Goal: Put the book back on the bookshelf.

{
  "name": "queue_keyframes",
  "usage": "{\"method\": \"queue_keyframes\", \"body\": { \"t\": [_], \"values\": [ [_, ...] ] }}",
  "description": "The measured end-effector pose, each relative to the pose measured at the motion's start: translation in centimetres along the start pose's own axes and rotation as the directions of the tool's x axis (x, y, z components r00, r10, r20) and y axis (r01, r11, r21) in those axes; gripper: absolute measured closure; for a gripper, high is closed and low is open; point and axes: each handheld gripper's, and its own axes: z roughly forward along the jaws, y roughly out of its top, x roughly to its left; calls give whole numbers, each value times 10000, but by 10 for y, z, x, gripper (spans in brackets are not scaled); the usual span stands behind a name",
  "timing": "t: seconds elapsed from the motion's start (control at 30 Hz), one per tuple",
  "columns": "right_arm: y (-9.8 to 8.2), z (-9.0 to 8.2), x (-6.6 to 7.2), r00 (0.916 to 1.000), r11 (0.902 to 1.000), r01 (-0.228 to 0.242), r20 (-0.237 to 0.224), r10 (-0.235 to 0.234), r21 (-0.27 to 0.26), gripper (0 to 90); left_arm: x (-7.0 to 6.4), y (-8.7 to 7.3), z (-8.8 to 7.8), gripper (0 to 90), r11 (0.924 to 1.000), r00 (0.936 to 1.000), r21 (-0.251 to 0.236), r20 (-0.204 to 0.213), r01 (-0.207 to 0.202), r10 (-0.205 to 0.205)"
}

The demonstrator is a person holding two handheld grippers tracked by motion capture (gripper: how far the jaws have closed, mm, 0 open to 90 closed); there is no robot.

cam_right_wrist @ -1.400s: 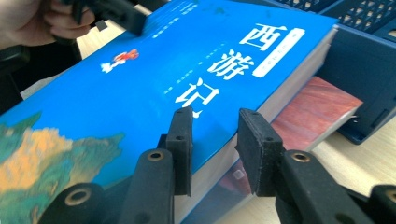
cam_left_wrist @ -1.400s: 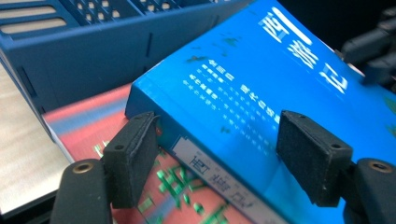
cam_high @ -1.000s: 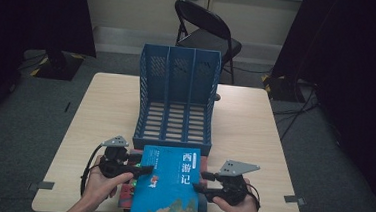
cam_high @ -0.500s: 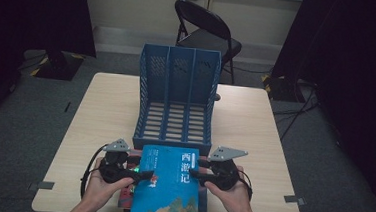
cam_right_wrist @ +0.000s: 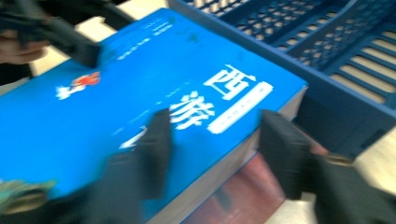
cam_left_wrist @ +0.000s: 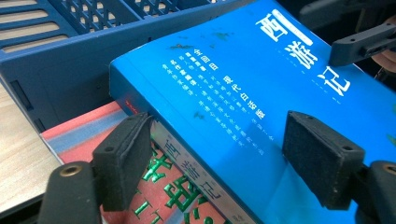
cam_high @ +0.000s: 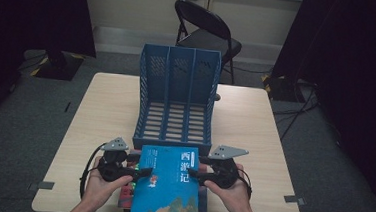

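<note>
Two grippers flank the blue book (cam_high: 170,185), one at each long edge, and neither has it clamped. Your left gripper (cam_high: 139,171) has its jaws apart around the spine edge: in the left gripper view one pad (cam_left_wrist: 122,161) sits against the corner below the cover, the other pad (cam_left_wrist: 322,165) hovers over the cover, not pressing. Your right gripper (cam_high: 193,175) has just been opening its jaws; in the right gripper view, blurred as it is, they straddle the page edge of the book (cam_right_wrist: 154,112) with a gap on either side.

The blue book lies flat on top of a red book (cam_left_wrist: 84,140), at the near edge of the table (cam_high: 110,110), its far end just beside the front lip of the blue file rack (cam_high: 176,100). All three slots of the rack look empty.

So, as I read it, you are at the very start: the book is lined up but not lifted. Still ahead: close both sides on it, raise it off the red one, stand it upright and slide it into a slot. The red book would probably follow.
</note>
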Motion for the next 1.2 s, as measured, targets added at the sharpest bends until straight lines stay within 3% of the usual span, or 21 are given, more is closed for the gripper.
{"method": "queue_keyframes", "body": {
  "t": [0.27,0.37,0.5,0.63,0.87,1.0,1.1,1.2],
  "values": [
    [-1,6,0,9991,9990,-429,72,430,-127,289,2,-3,0,250,9997,9998,-175,169,139,-136],
    [-6,7,-2,9951,9952,-950,-290,943,-239,275,2,-3,0,250,9998,9998,-170,182,119,-116],
    [-8,7,1,9945,9947,-1003,-324,996,-209,251,2,-2,0,249,9999,9997,-121,192,119,-116],
    [-10,8,-1,9923,9936,-1110,-578,1096,-217,227,-2,-2,0,250,9992,9994,-237,-67,-328,326],
    [-11,16,-7,9845,9882,-1523,-908,1504,-151,156,3,-3,0,247,9998,9998,-190,191,29,-26],
    [-10,16,-5,9860,9888,-1485,-793,1467,-175,169,3,-3,0,246,9998,9997,-186,242,103,-99],
    [-9,10,-4,9888,9878,-1438,-492,1410,-592,310,6,-3,1,239,9997,9991,-143,361,213,-208],
    [-10,9,-6,9858,9844,-1607,-606,1566,-710,344,7,-3,2,236,9991,9982,-157,457,387,-380]
  ]
}}
